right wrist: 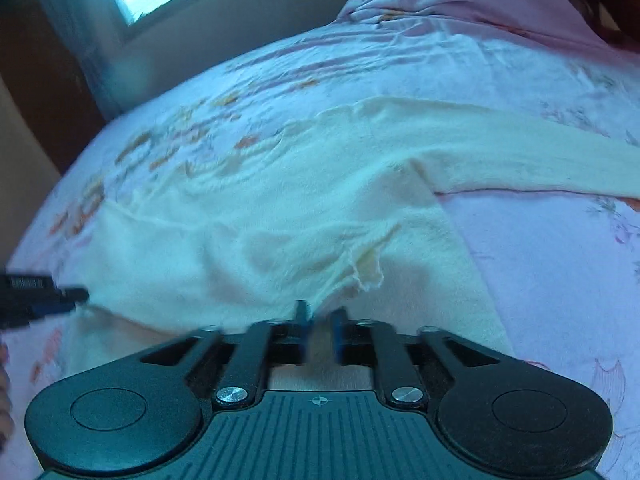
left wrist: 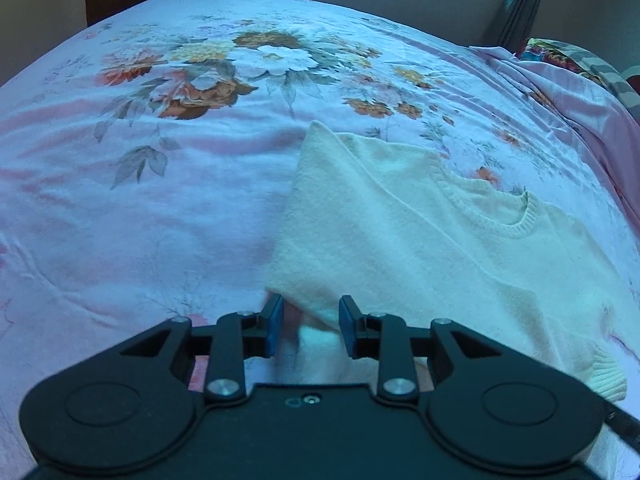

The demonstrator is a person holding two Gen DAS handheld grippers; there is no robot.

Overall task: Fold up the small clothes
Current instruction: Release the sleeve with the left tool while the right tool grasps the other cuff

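Cream sweater [left wrist: 420,232] lies spread on the flowered bed sheet [left wrist: 140,208], just ahead of both tongs. Left tongs [left wrist: 308,326] stand narrowly parted over its near edge, pads apart. Right tongs [right wrist: 320,330], blurred, show a slim gap above the knit.

Motion blur smears the right gripper [right wrist: 320,326] and the cream sweater [right wrist: 256,216], hiding whether cloth sits between its pads; the left gripper [right wrist: 44,300] is cut off by that view's edge
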